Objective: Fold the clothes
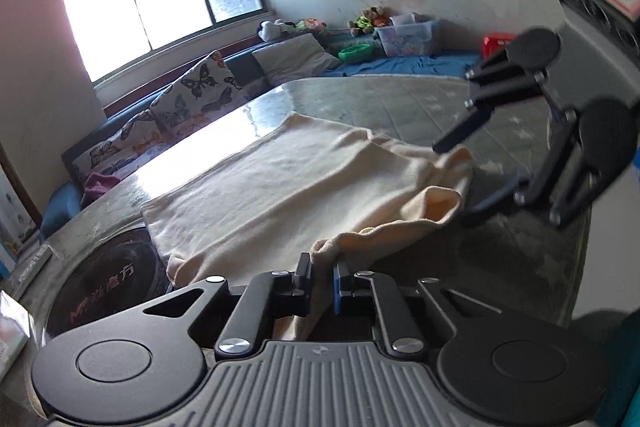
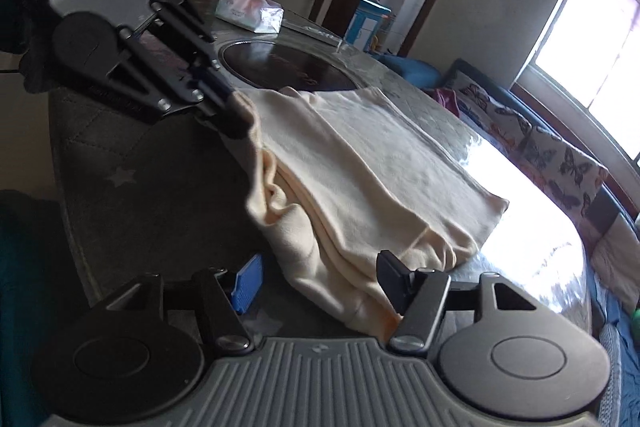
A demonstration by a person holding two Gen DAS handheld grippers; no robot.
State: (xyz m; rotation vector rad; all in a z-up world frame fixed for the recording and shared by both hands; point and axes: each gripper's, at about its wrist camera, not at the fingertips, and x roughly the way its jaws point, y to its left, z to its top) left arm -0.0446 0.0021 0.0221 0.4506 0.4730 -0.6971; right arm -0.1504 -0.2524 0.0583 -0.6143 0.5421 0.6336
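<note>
Two grippers: we clamp the left gripper [image 1: 321, 273] on the cream knitted cotton garment [image 1: 280, 183]; our right gripper [image 2: 320, 277] stands apart. Dark round hob [image 2: 288, 65] lettering unreadable.

Left gripper [image 1: 322, 273] clamped; right gripper [image 2: 320, 279] spread.

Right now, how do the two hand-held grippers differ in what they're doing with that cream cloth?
The left hand-held gripper has its jaws nearly shut, pinching a bunched edge of the cream garment; the right hand-held gripper has its jaws spread wide, with cloth lying loose between them, not pressed. The left one lifts its edge off the table; the cloth at the right one rests flat. Both are black, point downward, and work the same near edge.
</note>
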